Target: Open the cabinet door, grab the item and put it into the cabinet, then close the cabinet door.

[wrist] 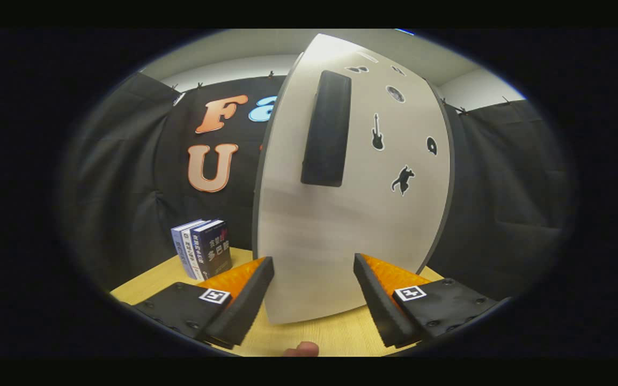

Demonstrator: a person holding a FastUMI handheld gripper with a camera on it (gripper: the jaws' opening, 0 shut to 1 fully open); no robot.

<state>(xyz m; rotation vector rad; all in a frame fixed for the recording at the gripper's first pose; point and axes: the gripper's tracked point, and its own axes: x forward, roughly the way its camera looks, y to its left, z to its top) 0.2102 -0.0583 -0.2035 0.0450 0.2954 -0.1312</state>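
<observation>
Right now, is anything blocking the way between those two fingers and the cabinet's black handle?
Nothing visible. The gripper is open, and just ahead of its fingers is the closed cabinet door. The handle sits higher on it, unobstructed. The books stand off to the side.

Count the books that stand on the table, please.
3 books, upright side by side on the table, left of the closed cabinet door and beyond the open gripper's left finger. More may be hidden behind the cabinet.

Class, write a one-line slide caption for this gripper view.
Open gripper faces the closed cabinet door and its handle; books stand beside.
</observation>
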